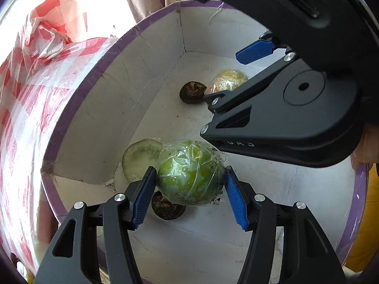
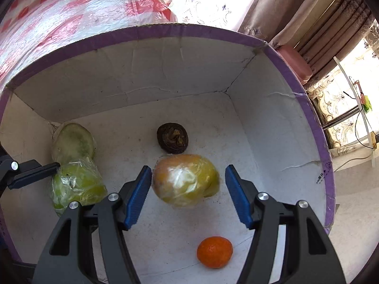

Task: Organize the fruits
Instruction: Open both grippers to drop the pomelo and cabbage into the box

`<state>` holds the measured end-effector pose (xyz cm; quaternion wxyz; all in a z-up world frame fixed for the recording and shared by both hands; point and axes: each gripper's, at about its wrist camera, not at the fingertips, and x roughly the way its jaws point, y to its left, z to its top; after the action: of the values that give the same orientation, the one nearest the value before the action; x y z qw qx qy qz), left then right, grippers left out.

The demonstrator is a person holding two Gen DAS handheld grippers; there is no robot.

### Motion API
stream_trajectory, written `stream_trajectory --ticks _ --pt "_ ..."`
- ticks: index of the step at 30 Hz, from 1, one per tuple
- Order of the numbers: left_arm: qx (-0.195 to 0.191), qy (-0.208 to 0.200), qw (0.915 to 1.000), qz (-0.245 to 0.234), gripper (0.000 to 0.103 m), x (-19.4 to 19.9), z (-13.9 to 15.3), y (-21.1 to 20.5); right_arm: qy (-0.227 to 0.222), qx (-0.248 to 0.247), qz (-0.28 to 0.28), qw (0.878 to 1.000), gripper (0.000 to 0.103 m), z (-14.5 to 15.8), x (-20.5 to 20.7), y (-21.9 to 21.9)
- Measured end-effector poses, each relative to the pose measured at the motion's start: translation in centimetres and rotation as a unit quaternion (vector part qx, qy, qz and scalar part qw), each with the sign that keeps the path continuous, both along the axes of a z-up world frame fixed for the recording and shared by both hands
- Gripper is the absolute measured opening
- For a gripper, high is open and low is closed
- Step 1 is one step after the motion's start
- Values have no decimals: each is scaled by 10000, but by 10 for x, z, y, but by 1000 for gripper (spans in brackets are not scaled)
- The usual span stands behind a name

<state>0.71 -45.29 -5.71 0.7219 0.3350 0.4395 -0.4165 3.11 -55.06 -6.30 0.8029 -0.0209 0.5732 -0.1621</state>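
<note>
Both grippers reach into a white cardboard box with a purple rim (image 1: 78, 108) (image 2: 165, 32). My left gripper (image 1: 189, 179) is open, its blue pads on either side of a green fruit wrapped in plastic film (image 1: 189, 172), which also shows in the right wrist view (image 2: 75, 184). My right gripper (image 2: 187, 182) is open around a yellow-orange wrapped fruit (image 2: 186, 179), partly hidden in the left wrist view (image 1: 227, 79). A small orange (image 2: 214, 252) lies near the box's front.
A pale green fruit (image 1: 141, 158) (image 2: 73, 142) sits in the box corner. Two dark brown wrinkled fruits (image 1: 191, 92) (image 1: 167, 207) lie on the box floor. A red-checked plastic bag (image 1: 35, 82) lies against the box. Curtains (image 2: 296, 11) hang beyond.
</note>
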Motion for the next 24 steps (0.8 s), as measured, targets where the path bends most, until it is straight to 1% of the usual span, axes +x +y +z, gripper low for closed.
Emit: stream_trajectory --ticks 7,9,11,13,15,21,24 --pt "-15 40 10000 14 57 2 0 -2 20 -32 -3 10000 75 -3 3 3" --pt "-45 21 10000 34 58 2 1 -3 8 -45 -10 10000 80 -2 4 3" --pt "-94 43 9999 30 63 4 3 -2 -18 -61 -28 10000 82 0 4 3" --pt "-165 9 9999 33 72 3 6 0 -59 -55 -54 10000 84 2 4 0" --pt "-262 -9 9997 32 75 1 10 3 -150 -31 -115 9998 88 7 2 -1" --pt "-431 -77 9990 58 79 -3 21 13 -336 100 -292 9990 89 13 -2 -10" --pt "-620 -95 9979 147 79 -1 29 21 -429 200 -301 9984 89 17 -5 -10"
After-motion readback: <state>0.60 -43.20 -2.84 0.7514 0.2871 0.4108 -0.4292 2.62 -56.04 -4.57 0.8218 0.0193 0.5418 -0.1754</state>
